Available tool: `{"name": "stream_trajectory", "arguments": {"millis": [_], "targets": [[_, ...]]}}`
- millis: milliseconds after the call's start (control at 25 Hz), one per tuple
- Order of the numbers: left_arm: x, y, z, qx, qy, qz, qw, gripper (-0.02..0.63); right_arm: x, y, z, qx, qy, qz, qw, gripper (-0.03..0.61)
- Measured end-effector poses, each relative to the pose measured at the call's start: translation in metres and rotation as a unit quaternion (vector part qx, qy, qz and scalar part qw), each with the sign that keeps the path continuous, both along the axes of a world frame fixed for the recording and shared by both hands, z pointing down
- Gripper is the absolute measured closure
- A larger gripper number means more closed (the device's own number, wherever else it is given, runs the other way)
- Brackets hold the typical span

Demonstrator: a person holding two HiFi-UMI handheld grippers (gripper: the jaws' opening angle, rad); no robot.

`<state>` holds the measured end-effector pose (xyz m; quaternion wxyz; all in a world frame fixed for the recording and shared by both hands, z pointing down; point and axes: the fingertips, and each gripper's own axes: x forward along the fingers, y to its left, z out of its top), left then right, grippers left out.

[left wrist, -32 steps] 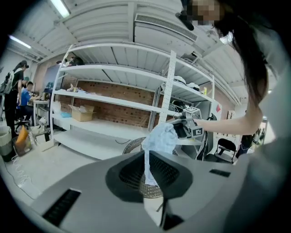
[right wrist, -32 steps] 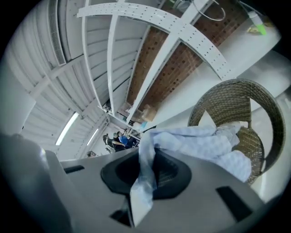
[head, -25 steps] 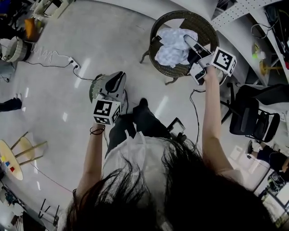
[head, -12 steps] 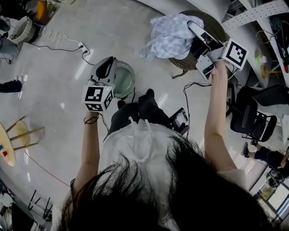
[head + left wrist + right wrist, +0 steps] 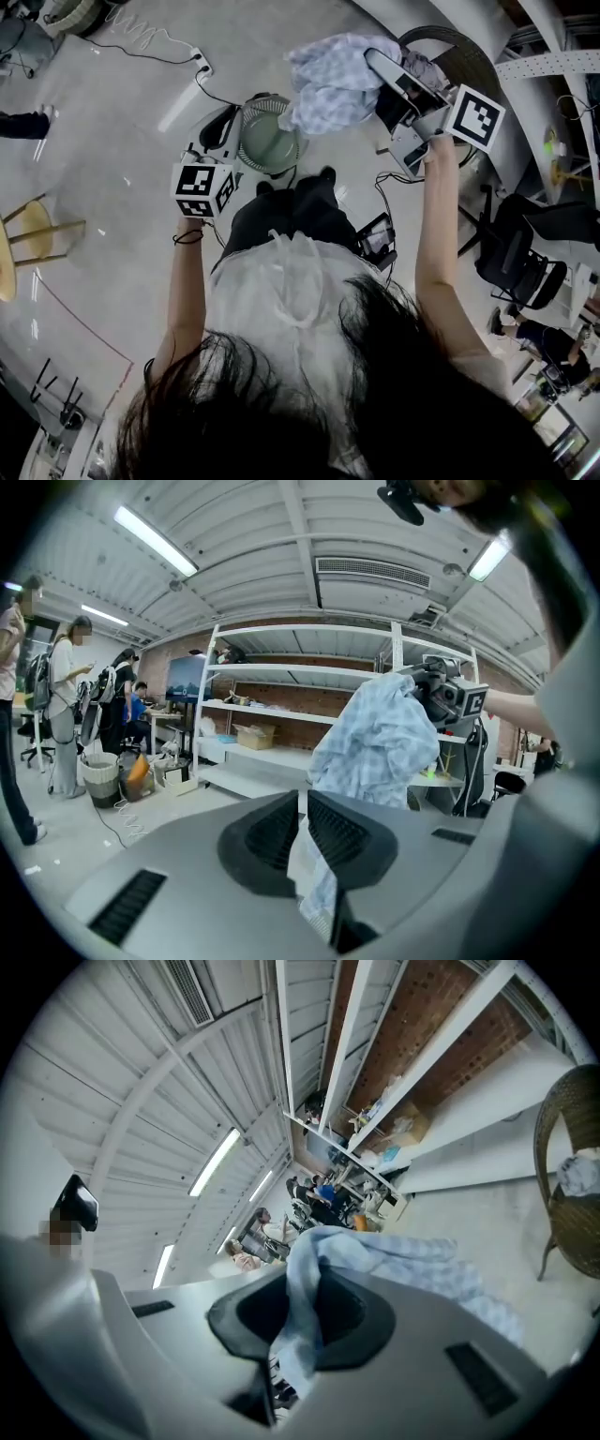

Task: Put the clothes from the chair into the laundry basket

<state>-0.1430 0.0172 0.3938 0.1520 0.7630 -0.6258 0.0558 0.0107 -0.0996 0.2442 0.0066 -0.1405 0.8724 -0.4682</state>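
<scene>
Okay, head view: my right gripper [image 5: 377, 62] is clamped on the checked garment [image 5: 333, 80], which is in the air and clear of the wicker chair [image 5: 473, 58]. A second cloth [image 5: 427, 71] lies on the chair's seat. The laundry basket [image 5: 269, 141] stands on the floor, left of and below the garment, between my two grippers and just beside the left gripper [image 5: 228, 120]. The garment hangs long axis downward, with its lower corner over the basket's right rim in this view. The left hand is nearer the basket, but the right one carries the load. I judge the next move to be leftward and down.

Left gripper view: the jaws are nearly together, leaving a narrow slit. Checked fabric shows in the slit; I can't tell whether it is pinched or seen through. The garment [image 5: 375, 742] is ahead and to the right.

Right gripper view: the jaws are closed on the garment [image 5: 412, 1265], and the fabric drapes over the right jaw. The chair [image 5: 562, 1129] is at the right edge.
</scene>
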Motion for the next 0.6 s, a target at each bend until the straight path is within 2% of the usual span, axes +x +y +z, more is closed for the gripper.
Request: {"name": "stream_trajectory", "arguments": {"millis": [160,440,600], "targets": [[0.003,0.007,0.004,-0.008,0.008,-0.009,0.9999,0.572,-0.016,0.013,0.024,-0.022,0.010,-0.012,1.000,0.514],[-0.016,0.036,0.028,-0.019,0.036,-0.041,0.9983,0.572,-0.073,0.066,0.098,-0.053,0.047,-0.064,0.995,0.514],[-0.021,0.040,0.044,-0.033,0.047,-0.057,0.9967,0.572,-0.085,0.079,0.154,-0.052,0.110,-0.093,0.988,0.514]]}}
